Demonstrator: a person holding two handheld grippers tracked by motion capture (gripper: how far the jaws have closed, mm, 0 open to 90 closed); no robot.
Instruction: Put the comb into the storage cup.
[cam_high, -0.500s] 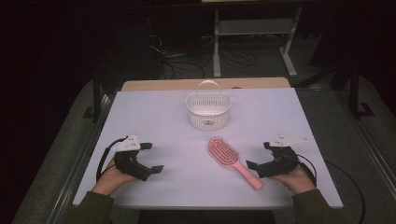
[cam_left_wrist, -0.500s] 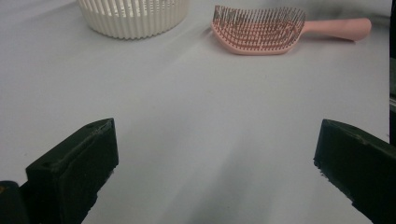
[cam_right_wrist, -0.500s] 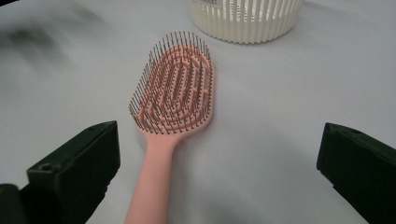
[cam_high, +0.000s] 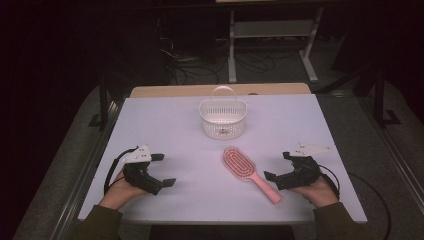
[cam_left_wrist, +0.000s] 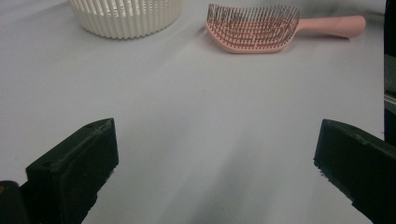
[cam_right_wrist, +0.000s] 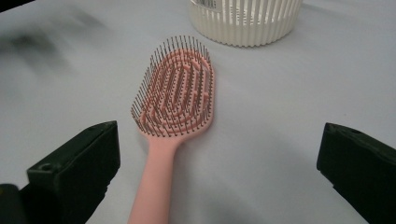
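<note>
1. While your hands rest near the front edge of the white table (cam_high: 165, 125), the left gripper (cam_high: 162, 170) sits at the left with its jaws spread wide and nothing between them.
2. Your right gripper (cam_high: 277, 166) lies at the right side, its jaws equally wide apart, gripping nothing.
3. The pink hairbrush (cam_high: 250, 173) lies flat on the table between your two grippers, nearer the right one, bristles up, its head toward the basket and its handle slanting toward your right hand.
4. In the right gripper view the hairbrush's handle runs down between the two black jaws, closer to the jaw at that view's left, and neither jaw touches it; the head lies just beyond the jaws.
5. In the left gripper view the hairbrush lies well ahead of the jaws, lengthwise across the view, with bare table between the jaws.
6. The white slotted basket (cam_high: 223, 118) stands upright behind the hairbrush toward the far edge, its handle raised, close to the brush head but apart from it.
7. Both grippers' cables trail back beside your wrists.
</note>
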